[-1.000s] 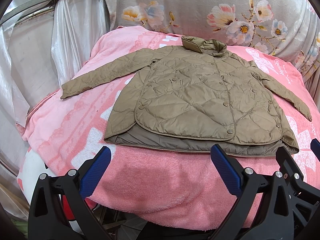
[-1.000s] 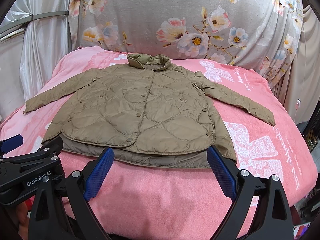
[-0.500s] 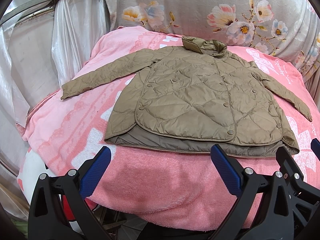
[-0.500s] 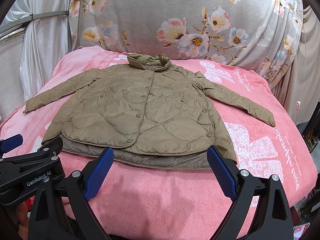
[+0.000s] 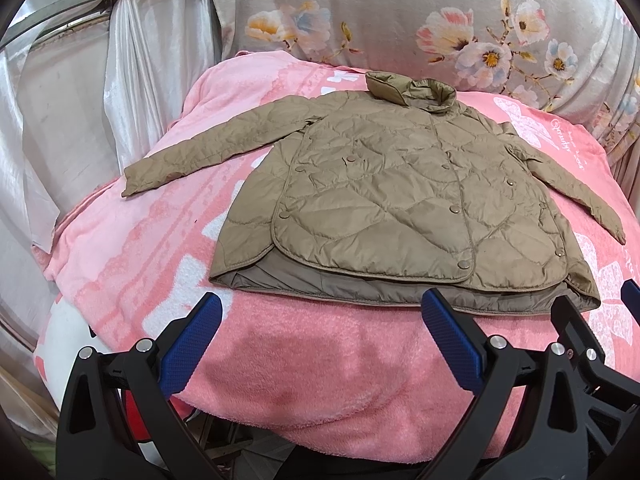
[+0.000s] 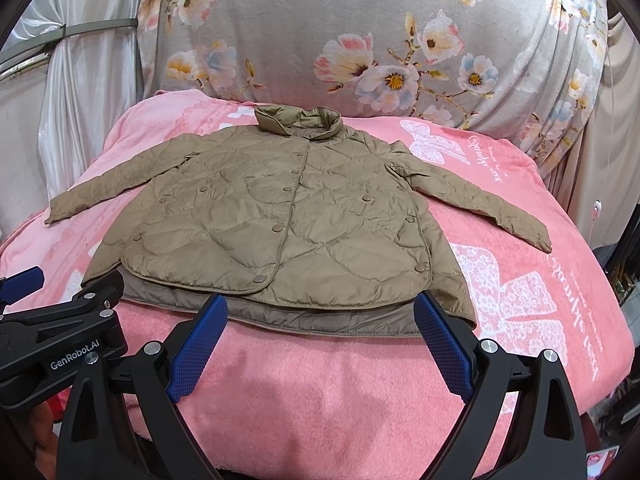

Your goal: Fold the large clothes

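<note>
Nothing has moved since a moment ago. Both tools, the left gripper (image 5: 320, 340) and right gripper (image 6: 320, 336), hang wide apart and hold nothing. Spread flat on the pink blanket (image 6: 320, 392) lies the brown jacket (image 6: 280, 224), sleeves out, ready for folding.

Two fisheye views, each from a camera mounted on a hand-held gripper, looking forward between its two blue-padded fingers. Both sit low at the near edge of a pink blanket (image 5: 132, 248), facing a floral backdrop (image 5: 400, 20) beyond. The left wrist view looks from the left side, past the left gripper (image 5: 320, 344), with the right gripper (image 5: 624, 300) showing at its right edge. The right wrist view looks from further right, where the left gripper appears at its left edge. Both views share the whole tan jacket (image 5: 400, 200), which lies just beyond the fingertips, close to both cameras.
</note>
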Tool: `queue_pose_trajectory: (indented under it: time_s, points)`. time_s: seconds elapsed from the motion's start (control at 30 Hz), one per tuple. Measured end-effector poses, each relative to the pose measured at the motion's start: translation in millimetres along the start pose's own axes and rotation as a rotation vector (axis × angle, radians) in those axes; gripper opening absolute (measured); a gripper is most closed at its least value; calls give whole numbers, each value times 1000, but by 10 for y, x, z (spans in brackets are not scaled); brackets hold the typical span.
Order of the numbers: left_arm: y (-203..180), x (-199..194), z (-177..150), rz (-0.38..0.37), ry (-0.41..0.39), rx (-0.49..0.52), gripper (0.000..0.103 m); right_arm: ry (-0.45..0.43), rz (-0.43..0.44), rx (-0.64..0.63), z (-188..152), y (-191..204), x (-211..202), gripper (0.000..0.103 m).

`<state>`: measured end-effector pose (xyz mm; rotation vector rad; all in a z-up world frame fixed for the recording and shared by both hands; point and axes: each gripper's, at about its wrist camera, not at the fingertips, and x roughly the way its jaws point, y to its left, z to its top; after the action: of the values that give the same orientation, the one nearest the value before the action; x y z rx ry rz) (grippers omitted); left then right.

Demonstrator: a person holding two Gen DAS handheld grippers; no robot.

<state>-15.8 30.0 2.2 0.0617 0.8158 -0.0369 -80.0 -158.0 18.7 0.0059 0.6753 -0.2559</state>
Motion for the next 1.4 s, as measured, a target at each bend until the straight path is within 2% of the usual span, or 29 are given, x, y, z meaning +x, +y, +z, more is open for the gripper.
queue_pose_trajectory:
  time_s: [0.37, 0.53, 0.67, 0.87, 1.0, 1.1, 1.2, 1.4]
  points:
    - [-9, 74, 1, -6, 6, -4, 98, 7, 10, 1, -15, 8, 46, 92]
    - [14, 226, 70, -41, 14, -27, 98, 26, 53, 20, -11, -211, 360, 92]
    - [79, 414, 199, -35, 7, -58, 98, 54, 42, 123, 113, -692, 639, 92]
    - [158, 830, 442, -20, 40, -91, 98, 61, 46, 389, 290, -1851, 1186, 92]
    - [231, 1154, 633, 0, 46, -140, 98, 29, 0, 613, 348, -2736, 1595, 92]
    - [268, 1307, 739, 23, 27, -170, 98, 1, -70, 761, 312, -3348, 1907, 92]
    - [277, 1480, 848, 41, 38, -177, 98, 6, -150, 814, 290, -3732, 2171, 92]
    - [250, 1760, 1021, 86, 71, -150, 98, 27, -231, 886, 252, -4223, 2599, 90]
